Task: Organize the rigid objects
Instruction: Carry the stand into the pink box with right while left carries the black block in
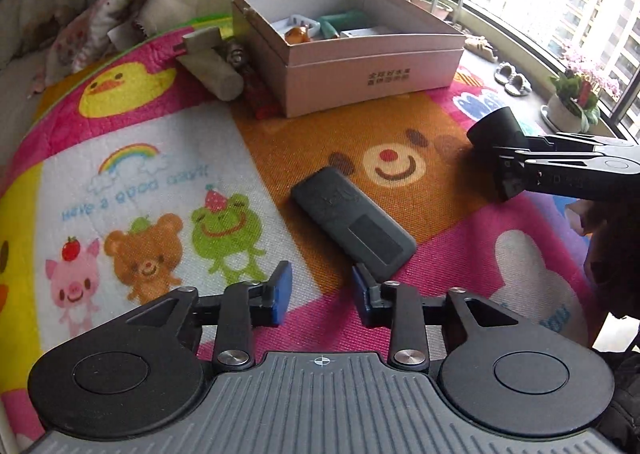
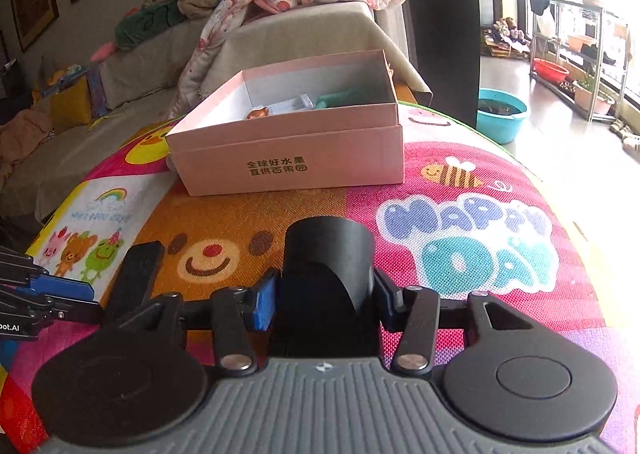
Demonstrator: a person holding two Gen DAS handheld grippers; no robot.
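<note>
A pink cardboard box (image 1: pixel 372 74) stands at the far side of the play mat and holds several small items; it also shows in the right wrist view (image 2: pixel 288 158). A dark grey flat remote-like block (image 1: pixel 352 224) lies on the mat just ahead of my open, empty left gripper (image 1: pixel 322 292); it also shows in the right wrist view (image 2: pixel 136 274). My right gripper (image 2: pixel 326 298) is shut on a black cylinder (image 2: pixel 330 254), held just above the mat; the cylinder also shows in the left wrist view (image 1: pixel 494 128).
A beige roll and small clutter (image 1: pixel 212 62) lie left of the box. The colourful mat (image 1: pixel 160 174) covers the table. A sofa with blankets (image 2: pixel 280 14) is behind. A teal basin (image 2: pixel 500 114) and slippers (image 1: pixel 512 80) are on the floor.
</note>
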